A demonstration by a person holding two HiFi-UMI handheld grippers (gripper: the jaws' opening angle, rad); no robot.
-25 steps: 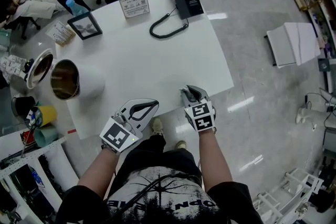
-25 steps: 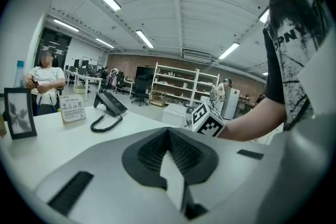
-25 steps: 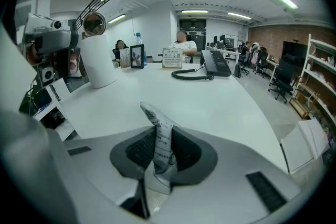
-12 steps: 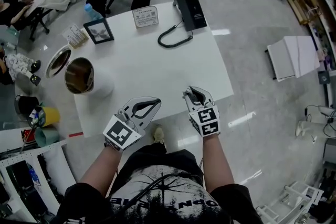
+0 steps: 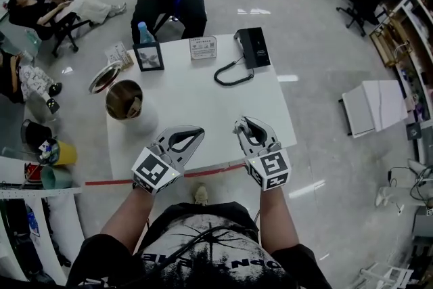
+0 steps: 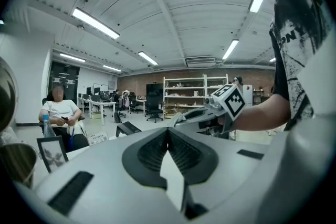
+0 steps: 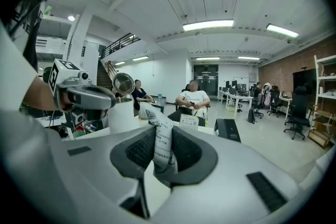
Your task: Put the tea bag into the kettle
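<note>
A white kettle (image 5: 128,105) stands on the left side of the white table (image 5: 203,98), its mouth open and its lid (image 5: 105,76) swung back. My right gripper (image 5: 239,125) hovers over the table's near edge, shut on a printed paper tea bag (image 7: 161,140) that sticks up between its pads. In the right gripper view the kettle (image 7: 123,113) is ahead and to the left. My left gripper (image 5: 199,134) is beside the right one over the near edge, a little way from the kettle, its jaws shut on nothing.
A black telephone (image 5: 254,47) with a coiled cord, a sign card (image 5: 203,47), a photo frame (image 5: 149,56) and a water bottle (image 5: 143,32) stand at the table's far side. People sit beyond it. Red tape (image 5: 203,174) runs along the floor under the near edge.
The view has drawn back from the table, so the kettle and table sit farther off and more central. Both grippers keep their pose; the right still holds the tea bag.
</note>
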